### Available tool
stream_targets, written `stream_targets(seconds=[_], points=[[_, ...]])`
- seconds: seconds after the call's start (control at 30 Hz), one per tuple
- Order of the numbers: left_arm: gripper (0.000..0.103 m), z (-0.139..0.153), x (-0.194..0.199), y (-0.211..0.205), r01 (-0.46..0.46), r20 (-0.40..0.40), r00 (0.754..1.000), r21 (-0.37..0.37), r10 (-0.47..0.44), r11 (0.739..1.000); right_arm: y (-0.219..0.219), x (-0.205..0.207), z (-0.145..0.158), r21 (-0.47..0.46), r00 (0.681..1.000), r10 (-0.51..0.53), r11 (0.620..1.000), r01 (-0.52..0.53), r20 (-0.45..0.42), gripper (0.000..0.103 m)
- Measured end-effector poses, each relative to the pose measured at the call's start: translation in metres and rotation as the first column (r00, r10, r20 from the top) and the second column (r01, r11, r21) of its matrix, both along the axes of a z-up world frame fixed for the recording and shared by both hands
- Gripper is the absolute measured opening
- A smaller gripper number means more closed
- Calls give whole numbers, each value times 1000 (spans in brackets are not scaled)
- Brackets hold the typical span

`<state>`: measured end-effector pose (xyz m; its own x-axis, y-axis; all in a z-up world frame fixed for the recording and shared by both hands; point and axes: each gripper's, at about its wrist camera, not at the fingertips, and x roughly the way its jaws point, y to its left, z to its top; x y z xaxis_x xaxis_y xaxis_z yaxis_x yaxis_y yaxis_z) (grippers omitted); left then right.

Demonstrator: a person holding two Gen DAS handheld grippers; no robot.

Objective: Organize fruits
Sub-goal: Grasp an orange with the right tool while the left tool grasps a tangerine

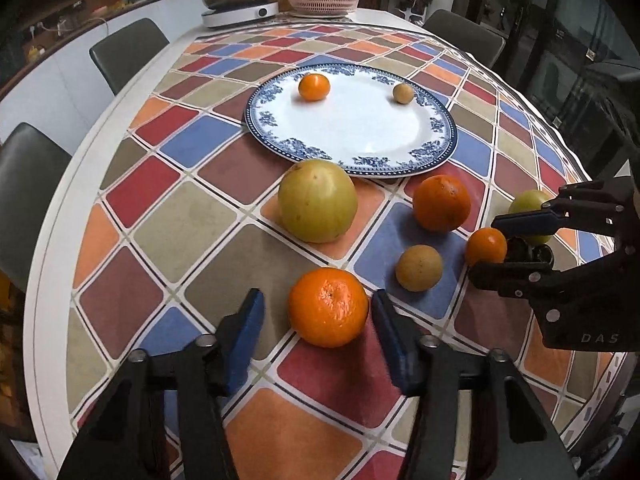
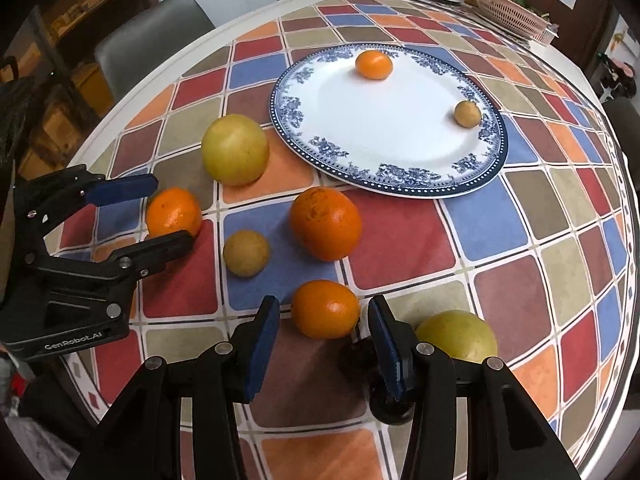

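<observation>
Fruit crowds the checkered tabletop [image 1: 168, 216] in the left wrist view: the left gripper [image 1: 318, 316] stands released, jaws either side of a mandarin [image 1: 328, 307], not pinching it. Beyond lie a large yellow-green fruit [image 1: 317, 201], an orange [image 1: 441, 203] and a small brown fruit [image 1: 419, 268].

From the right wrist view, the right gripper [image 2: 324, 320], also released, flanks another mandarin [image 2: 325, 309], a pale green fruit [image 2: 460, 336] just beside its right finger. The blue-rimmed plate [image 2: 400, 184] holds a small mandarin [image 2: 373, 65] and a little brown fruit [image 2: 467, 113], well apart.
</observation>
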<state>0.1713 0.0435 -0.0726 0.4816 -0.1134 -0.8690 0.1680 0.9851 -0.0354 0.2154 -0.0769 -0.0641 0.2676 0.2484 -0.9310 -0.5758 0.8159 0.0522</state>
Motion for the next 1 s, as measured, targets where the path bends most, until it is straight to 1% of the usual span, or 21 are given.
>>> stream_targets(seconds=[0.13, 0.17, 0.27, 0.43, 0.6, 0.77, 1.0], points=[[41, -2, 2, -1, 7, -6, 1000, -22, -7, 1000, 1, 1, -2, 3, 1000, 2, 1000, -2, -1, 46], [41, -2, 2, -1, 5, -5, 1000, -24, -5, 1000, 1, 1, -2, 7, 1000, 2, 1000, -2, -3, 46], [41, -2, 2, -2, 3, -3, 1000, -21, -3, 1000, 2, 1, -3, 5, 1000, 6, 1000, -6, 1, 38], [40, 2, -1, -3, -4, 6, 1000, -15, 4, 1000, 0, 0, -1, 20, 1000, -5, 1000, 4, 11, 37], [40, 19, -9, -6, 8, 51, 999, -17, -7, 1000, -3, -8, 9, 47, 999, -3, 999, 1, 35, 37], [40, 41, -11, -10, 21, 100, 995, -19, -19, 1000, -7, -13, 29, 85, 996, -8, 996, 0, 86, 37], [40, 61, 5, -17, 40, 150, 988, 1, -39, 999, -14, -2, 52, 139, 988, -43, 990, 22, 147, 37]])
